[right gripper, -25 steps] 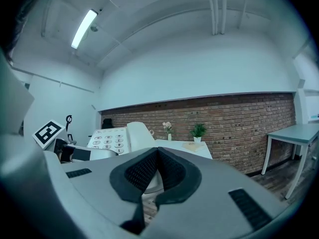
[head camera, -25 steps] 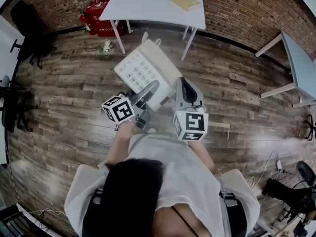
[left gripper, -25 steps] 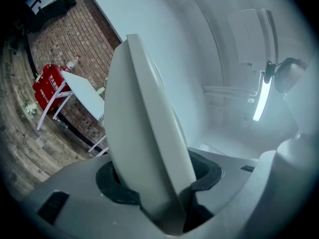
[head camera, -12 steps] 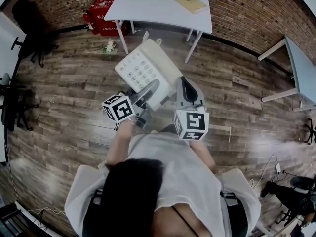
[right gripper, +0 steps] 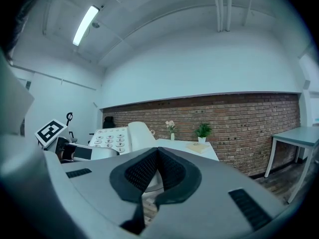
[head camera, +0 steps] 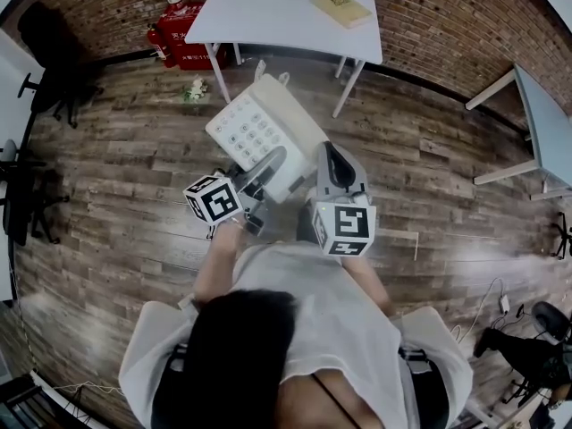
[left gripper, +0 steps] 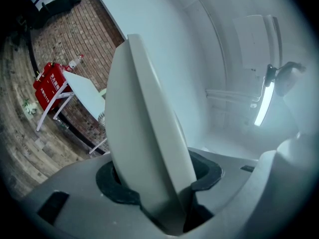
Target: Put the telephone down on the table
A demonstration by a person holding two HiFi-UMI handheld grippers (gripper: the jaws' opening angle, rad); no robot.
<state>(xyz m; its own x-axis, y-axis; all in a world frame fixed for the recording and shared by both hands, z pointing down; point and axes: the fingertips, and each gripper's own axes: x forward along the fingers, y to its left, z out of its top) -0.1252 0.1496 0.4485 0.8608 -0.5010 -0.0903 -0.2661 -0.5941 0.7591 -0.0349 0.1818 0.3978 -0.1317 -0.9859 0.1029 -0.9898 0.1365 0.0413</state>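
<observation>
Telephone [head camera: 259, 132]: smooth cream plastic wedge, keypad up, held in air over plank floor [head camera: 116, 159], short of white surface [head camera: 268, 12]. Left gripper [head camera: 266, 166]: jaws clenched on its near edge, edge-on slab in left gripper view. Right gripper [head camera: 332, 157]: 2 ribbed black pads pressed together, empty, just beside telephone. Bare floor all round.

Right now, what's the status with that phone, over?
Left gripper clamped on telephone, right gripper shut, empty. Telephone in the air, short of table. Book at table's far corner.
</observation>
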